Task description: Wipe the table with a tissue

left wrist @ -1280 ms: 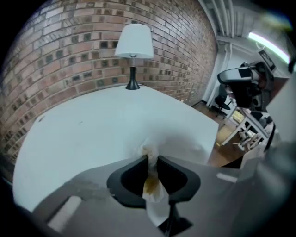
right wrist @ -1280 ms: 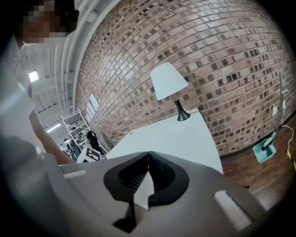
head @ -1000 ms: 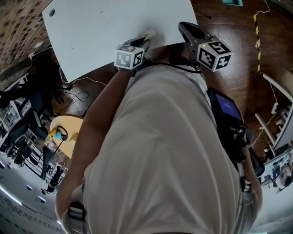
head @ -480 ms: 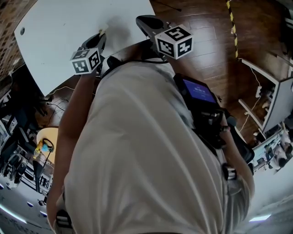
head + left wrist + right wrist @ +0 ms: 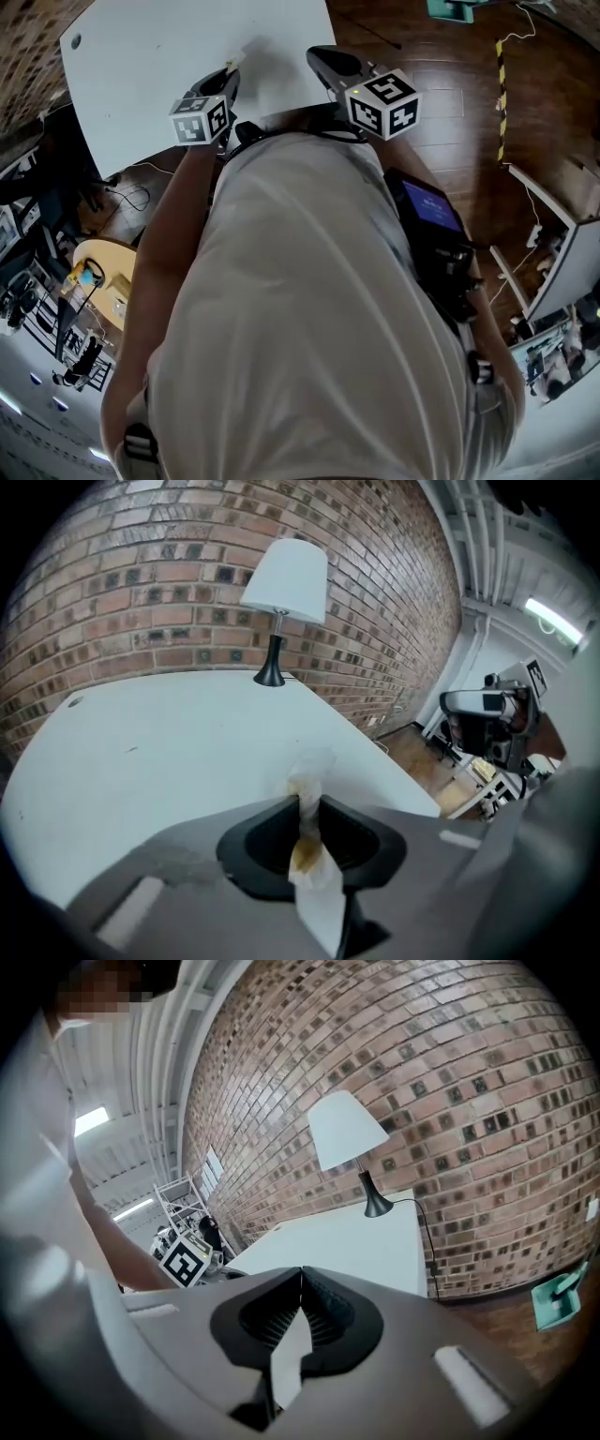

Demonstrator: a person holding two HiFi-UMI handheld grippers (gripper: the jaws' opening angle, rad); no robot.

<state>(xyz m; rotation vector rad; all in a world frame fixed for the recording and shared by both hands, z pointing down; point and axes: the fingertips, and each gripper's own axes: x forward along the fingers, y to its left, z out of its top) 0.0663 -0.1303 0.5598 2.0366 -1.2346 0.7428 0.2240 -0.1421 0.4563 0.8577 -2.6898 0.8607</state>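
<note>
A white tissue (image 5: 311, 874) with a brown stain is pinched between the jaws of my left gripper (image 5: 307, 803), and its crumpled tip pokes out in front. In the head view the left gripper (image 5: 225, 80) hangs over the near edge of the white table (image 5: 159, 66), with the tissue (image 5: 234, 58) at its tip. My right gripper (image 5: 323, 58) is at the table's near right corner, to the right of the left one. In the right gripper view its jaws (image 5: 300, 1274) meet at the tips with nothing between them.
A white-shaded lamp (image 5: 285, 585) with a black foot stands at the table's far edge by the brick wall. A teal object (image 5: 561, 1299) lies on the wooden floor to the right. Cables and a round wooden stool (image 5: 101, 272) are left of the person.
Both grippers have shifted along the table's near edge and the head view has swung. The left gripper still grips the tissue, and it is slightly higher.
</note>
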